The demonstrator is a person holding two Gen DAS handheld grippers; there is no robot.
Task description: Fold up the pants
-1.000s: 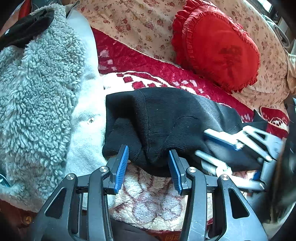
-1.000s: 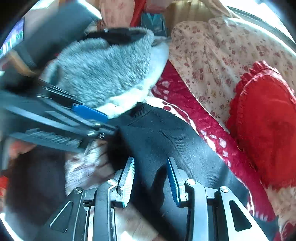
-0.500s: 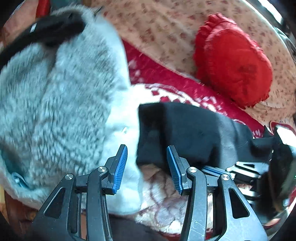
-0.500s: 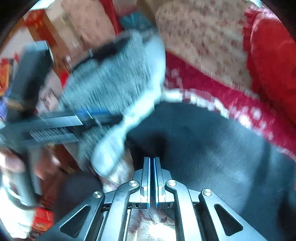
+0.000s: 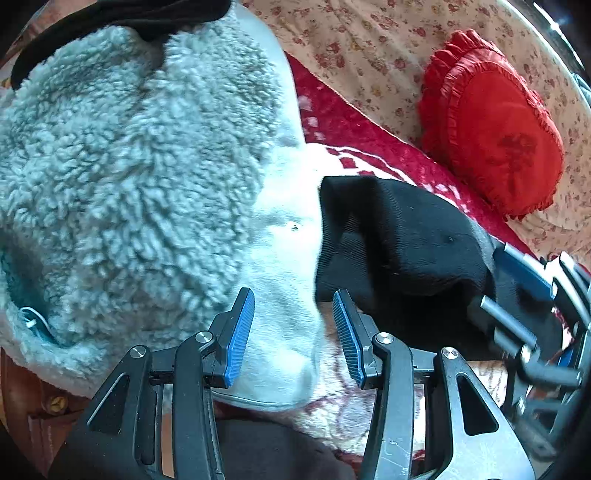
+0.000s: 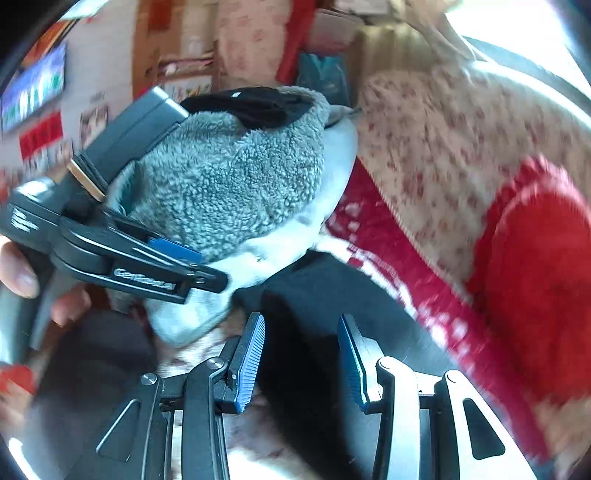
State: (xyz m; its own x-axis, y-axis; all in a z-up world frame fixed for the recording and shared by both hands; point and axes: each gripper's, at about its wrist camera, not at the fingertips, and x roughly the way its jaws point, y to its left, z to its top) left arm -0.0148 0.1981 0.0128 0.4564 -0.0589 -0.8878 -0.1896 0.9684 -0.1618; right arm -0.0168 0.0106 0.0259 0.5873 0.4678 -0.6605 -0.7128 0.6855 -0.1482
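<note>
Left wrist view, fingers: left gripper (image 5: 293,334) has its two blue-padded fingers (image 5: 241,334) spread apart, gripping nothing; pale fleece shows in the gap.
Right wrist view, fingers: right gripper (image 6: 301,358) also has both fingers (image 6: 251,360) apart, straddling dark cloth without pinching it.
Pants: one pair of black pants (image 5: 399,236), bunched, just beyond the left gripper's right finger; its left edge lies against the fleece, and its right part reaches the right gripper (image 5: 532,310) at the right of the left wrist view. In the right wrist view the pants (image 6: 332,291) run from between the fingers outward to the far right.
Fleece: one grey fleece garment (image 5: 129,177) fills the left half, piled high, with a black band (image 5: 110,26) on its far top.
Blanket: one red patterned blanket (image 5: 354,136) under the pants, far and right.
Cushion: one red frilled cushion (image 5: 495,122) far right, well apart from the pants, resting on a floral cover (image 5: 369,40).
Writing: raised lettering on the left gripper's arm (image 6: 144,278) in the right wrist view, too blurred to read.
Edges and room: fleece crowds the left; bare blanket lies between the pants and cushion.
</note>
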